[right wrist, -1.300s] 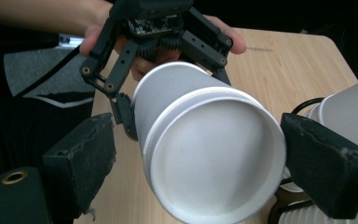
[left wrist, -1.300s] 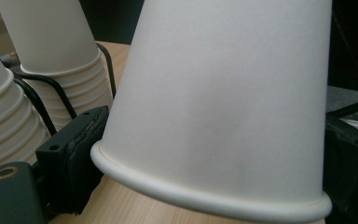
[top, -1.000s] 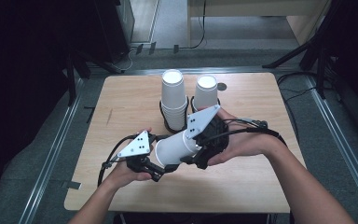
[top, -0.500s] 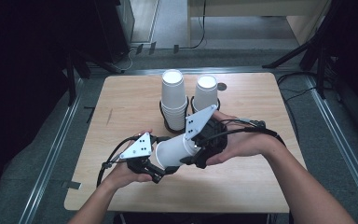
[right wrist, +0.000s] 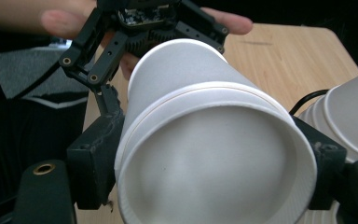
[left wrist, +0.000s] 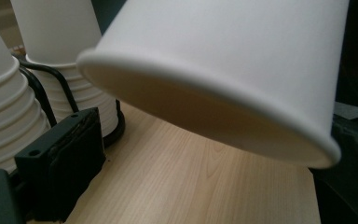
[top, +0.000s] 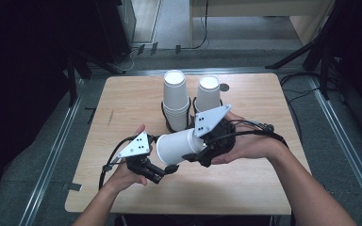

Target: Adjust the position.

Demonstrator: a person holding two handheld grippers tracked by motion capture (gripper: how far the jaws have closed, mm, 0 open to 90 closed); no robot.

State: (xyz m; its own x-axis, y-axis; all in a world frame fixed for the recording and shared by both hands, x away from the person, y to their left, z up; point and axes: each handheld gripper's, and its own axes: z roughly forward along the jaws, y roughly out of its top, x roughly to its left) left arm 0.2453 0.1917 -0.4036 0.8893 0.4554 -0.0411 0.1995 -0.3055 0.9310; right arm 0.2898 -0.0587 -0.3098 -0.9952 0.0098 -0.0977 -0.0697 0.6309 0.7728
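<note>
The white paper cup (top: 179, 146) lies on its side in the air above the wooden table (top: 264, 188), between the two grippers, in front of the two stacks of cups. The right gripper (top: 202, 153) clamps it: in the right gripper view its two black jaws press on opposite sides of the cup's wall close to the closed base (right wrist: 214, 163), which faces that camera. A thin seam runs round the wall just behind that base, so this may be two cups nested one in the other, though the frames do not settle it. The cup's open mouth points toward the left gripper (top: 162, 170), whose jaws have just been opening and now stand wide, clear of the cup's wall; in the left gripper view the rim (left wrist: 205, 112) hangs over the table with the black jaw (left wrist: 60, 163) low and apart from it. What lies inside the held cup cannot be seen.

Behind, two stacks of upturned white cups stand side by side on the table's far half. The left stack (top: 175, 99) is the taller, with many rims showing at its foot; the right stack (top: 207, 94) is shorter. A black wire ring (top: 166, 117) circles the foot of each stack.
</note>
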